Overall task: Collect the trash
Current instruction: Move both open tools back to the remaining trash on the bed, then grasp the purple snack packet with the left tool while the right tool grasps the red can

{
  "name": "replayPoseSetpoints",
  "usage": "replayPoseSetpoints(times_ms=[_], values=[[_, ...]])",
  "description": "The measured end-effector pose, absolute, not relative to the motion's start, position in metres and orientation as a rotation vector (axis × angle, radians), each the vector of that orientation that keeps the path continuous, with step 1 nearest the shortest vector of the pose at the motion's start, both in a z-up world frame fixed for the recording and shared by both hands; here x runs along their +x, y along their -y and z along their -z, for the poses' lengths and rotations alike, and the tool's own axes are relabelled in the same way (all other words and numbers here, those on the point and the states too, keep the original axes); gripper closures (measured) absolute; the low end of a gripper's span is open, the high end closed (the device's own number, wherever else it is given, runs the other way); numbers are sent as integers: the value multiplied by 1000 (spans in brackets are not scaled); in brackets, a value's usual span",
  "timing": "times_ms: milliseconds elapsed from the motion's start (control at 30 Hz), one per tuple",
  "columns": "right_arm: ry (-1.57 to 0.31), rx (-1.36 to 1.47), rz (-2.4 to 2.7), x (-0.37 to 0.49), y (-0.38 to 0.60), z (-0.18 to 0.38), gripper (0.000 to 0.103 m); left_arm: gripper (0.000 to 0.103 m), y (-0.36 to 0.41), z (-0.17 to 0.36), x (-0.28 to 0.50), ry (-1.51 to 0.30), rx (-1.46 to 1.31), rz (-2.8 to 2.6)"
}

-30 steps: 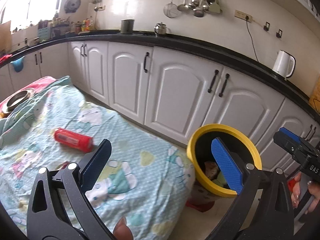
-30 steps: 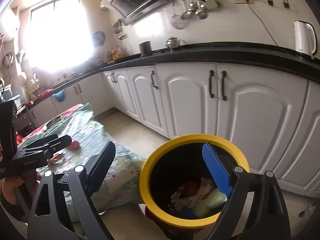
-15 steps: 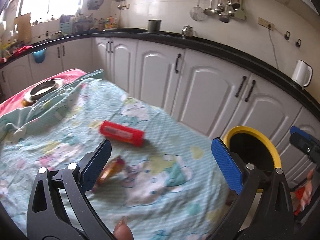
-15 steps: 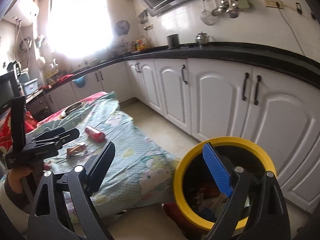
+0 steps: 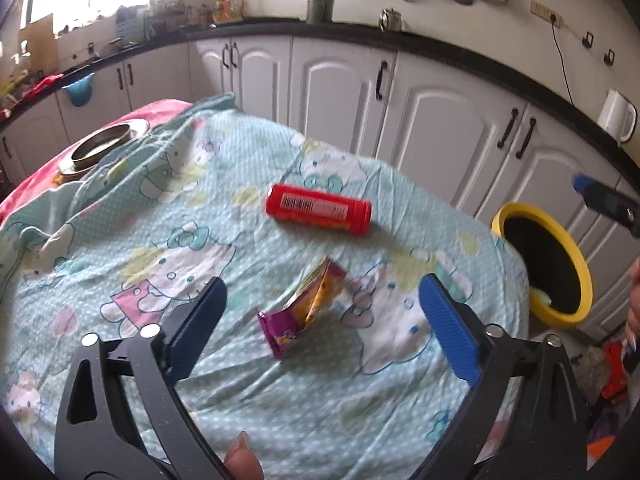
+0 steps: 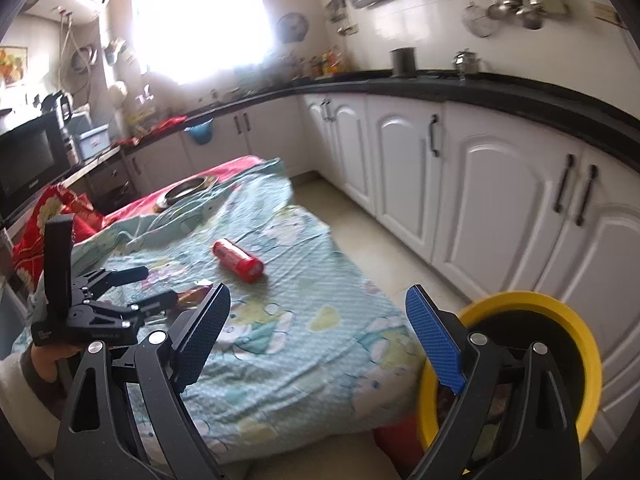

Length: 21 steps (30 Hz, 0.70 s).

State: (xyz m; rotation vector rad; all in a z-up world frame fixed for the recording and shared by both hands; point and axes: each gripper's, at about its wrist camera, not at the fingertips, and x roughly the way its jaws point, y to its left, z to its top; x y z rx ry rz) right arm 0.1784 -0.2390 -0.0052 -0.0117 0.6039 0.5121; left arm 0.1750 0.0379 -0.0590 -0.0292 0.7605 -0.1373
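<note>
A crumpled purple and orange snack wrapper [image 5: 308, 304] lies on the pale green cartoon tablecloth [image 5: 200, 240]. My left gripper [image 5: 322, 282] hovers just over it, its jaws closing, the wrapper between the blue pads without touching either. A red cylindrical canister [image 5: 318, 210] lies on its side just beyond. The yellow-rimmed black bin [image 5: 584, 272] stands off the table's right end with trash inside. In the right wrist view my right gripper [image 6: 316, 292] stands open and empty, between the table's edge and the bin [image 6: 560, 308]. That view also shows the canister [image 6: 238, 260] and the left gripper [image 6: 160, 285] over the wrapper [image 6: 196, 294].
A metal bowl [image 5: 102, 148] sits at the table's far end on a pink cloth. White cabinets [image 5: 440, 132] under a black counter run behind the table, with a narrow floor strip [image 6: 352, 208] between. A white kettle [image 5: 616, 116] and a microwave [image 6: 28, 160] stand on the counters.
Both views have swung left from the bin onto the table. The left gripper has come down over the wrapper, which now lies between its fingers. The bin has slid to the right edge.
</note>
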Motion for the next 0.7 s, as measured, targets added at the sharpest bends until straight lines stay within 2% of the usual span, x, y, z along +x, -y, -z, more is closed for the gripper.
replayPoseSetpoints(times_ms=[333,467,567,700], values=[[-711,-144,-635,236,163,25,16,45,-41,82,196,-854,-12,213],[-751,-172,-669,257,139,34,16,62,-43,93,201,-893,-29,219],[-784,-197,-674,271,124,42,16,65,-45,96,199,-894,-49,222],[-814,-250,-691,284,105,54,16,79,-49,96,199,-895,-76,223]])
